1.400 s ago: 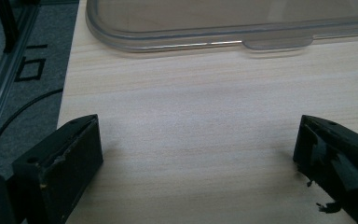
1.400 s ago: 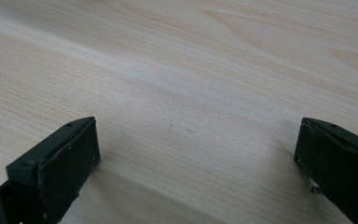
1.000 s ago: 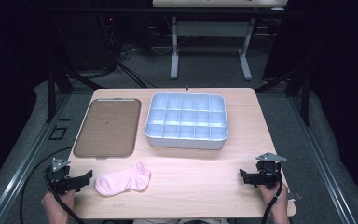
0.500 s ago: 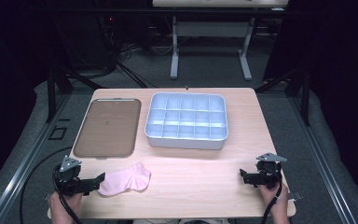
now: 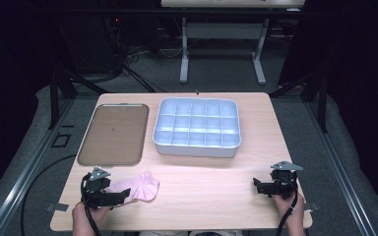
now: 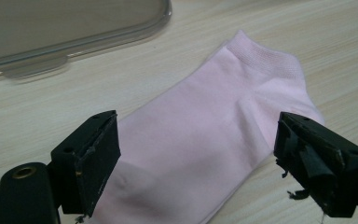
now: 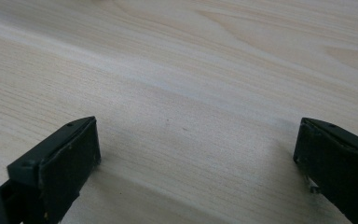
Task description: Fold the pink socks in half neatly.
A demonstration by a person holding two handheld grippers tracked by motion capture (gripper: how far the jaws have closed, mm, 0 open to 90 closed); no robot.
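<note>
Wooden counter point(image 5: 202, 191) carries a pink sock point(image 6: 214, 140) lying flat near its front left corner, not yet lifted. Left hand-held gripper point(image 5: 123, 195) straddles the sock, jaws apart but just closing in. Right hand-held gripper point(image 5: 257, 185) waits, jaws apart, over bare wood. Nearly everything remains.

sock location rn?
High view: pink sock lies flat at the table's near-left, just below the brown tray, its near end between the left tool's jaws.

The sock point(image 6: 214, 140) is soft pink knit cloth, matt, with a ribbed cuff. It lies on the table point(image 5: 216, 196) of pale, smooth wood grain, near the glossy brown plastic tray point(image 5: 112, 133). Beside that tray, the compartment box point(image 5: 197, 129) looks like smooth pale-blue plastic.
</note>
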